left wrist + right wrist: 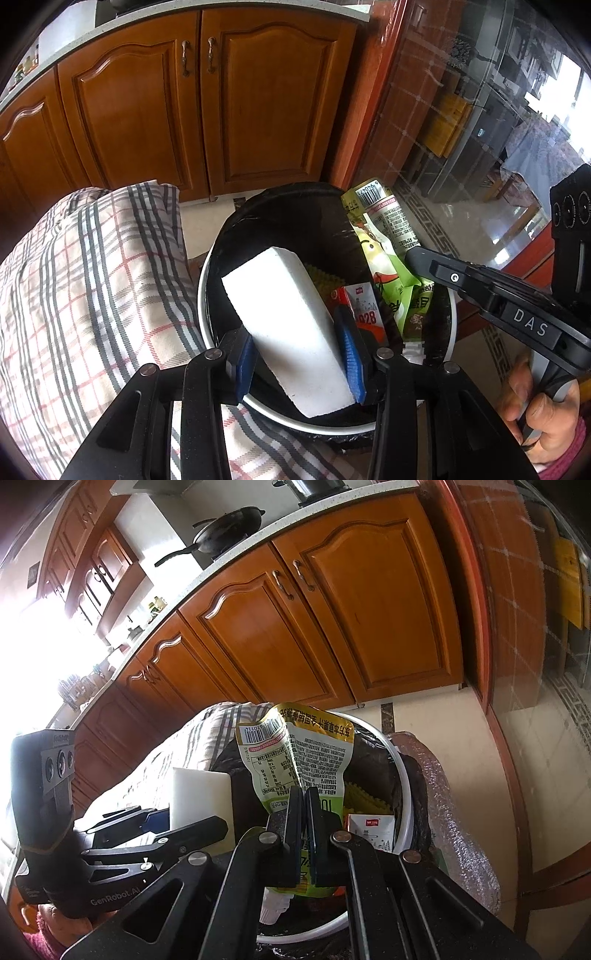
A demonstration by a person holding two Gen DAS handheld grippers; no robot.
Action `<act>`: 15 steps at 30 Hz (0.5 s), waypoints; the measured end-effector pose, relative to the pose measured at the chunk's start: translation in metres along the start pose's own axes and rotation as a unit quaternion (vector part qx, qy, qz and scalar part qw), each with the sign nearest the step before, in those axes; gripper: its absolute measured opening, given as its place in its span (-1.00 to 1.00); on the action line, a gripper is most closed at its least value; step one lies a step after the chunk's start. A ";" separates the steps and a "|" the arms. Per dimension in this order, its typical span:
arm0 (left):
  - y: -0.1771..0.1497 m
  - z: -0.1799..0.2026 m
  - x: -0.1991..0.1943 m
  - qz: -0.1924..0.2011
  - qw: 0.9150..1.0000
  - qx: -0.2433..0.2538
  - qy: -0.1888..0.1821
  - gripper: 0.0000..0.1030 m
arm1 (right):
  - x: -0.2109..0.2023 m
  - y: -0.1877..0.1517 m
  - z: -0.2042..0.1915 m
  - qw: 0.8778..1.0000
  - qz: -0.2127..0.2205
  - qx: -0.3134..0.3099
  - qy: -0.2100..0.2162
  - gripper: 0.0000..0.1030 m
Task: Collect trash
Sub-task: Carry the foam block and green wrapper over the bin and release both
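My left gripper (295, 354) is shut on a white foam block (288, 328) and holds it over the round trash bin (452, 314), which has a white rim and a black liner. My right gripper (304, 794) is shut on a green drink pouch (295, 753) over the same bin (404, 775). The pouch also shows in the left wrist view (391, 254), with the right gripper (417, 254) clamped on it. The foam block shows in the right wrist view (199, 797), held by the left gripper (159, 819). Inside the bin lie a red-and-white carton (364, 306) and a yellow ridged piece (325, 280).
A plaid cloth (92, 288) covers a surface left of the bin. Wooden kitchen cabinets (207, 110) stand behind. A glass tabletop with a red wooden rim (480, 184) is to the right. A foil-wrapped edge (454, 812) lies right of the bin. Beige floor tiles (443, 720) surround it.
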State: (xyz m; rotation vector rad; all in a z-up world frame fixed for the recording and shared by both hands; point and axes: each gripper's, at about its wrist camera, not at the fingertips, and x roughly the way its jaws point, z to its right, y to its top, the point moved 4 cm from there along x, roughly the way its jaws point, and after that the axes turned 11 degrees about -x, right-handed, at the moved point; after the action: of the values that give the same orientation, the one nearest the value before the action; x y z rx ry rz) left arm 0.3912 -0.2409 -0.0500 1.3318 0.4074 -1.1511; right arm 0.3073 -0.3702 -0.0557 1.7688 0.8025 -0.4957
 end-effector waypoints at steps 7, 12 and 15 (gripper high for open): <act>-0.001 0.001 0.002 -0.002 1.000 -0.003 0.002 -0.22 | 0.002 0.001 0.001 1.000 -0.005 -0.002 -0.003 -0.96; -0.001 0.001 0.002 -0.003 1.000 -0.003 0.002 -0.20 | 0.003 0.001 0.001 1.000 -0.007 0.000 -0.006 -0.96; -0.001 0.002 0.001 -0.004 1.000 -0.005 0.003 -0.08 | 0.003 0.001 0.002 1.000 -0.009 0.001 -0.005 -0.91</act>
State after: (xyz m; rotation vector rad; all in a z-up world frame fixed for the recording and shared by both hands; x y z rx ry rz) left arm 0.3901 -0.2427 -0.0513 1.3260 0.4233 -1.1493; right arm 0.3101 -0.3716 -0.0578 1.7613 0.8113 -0.5165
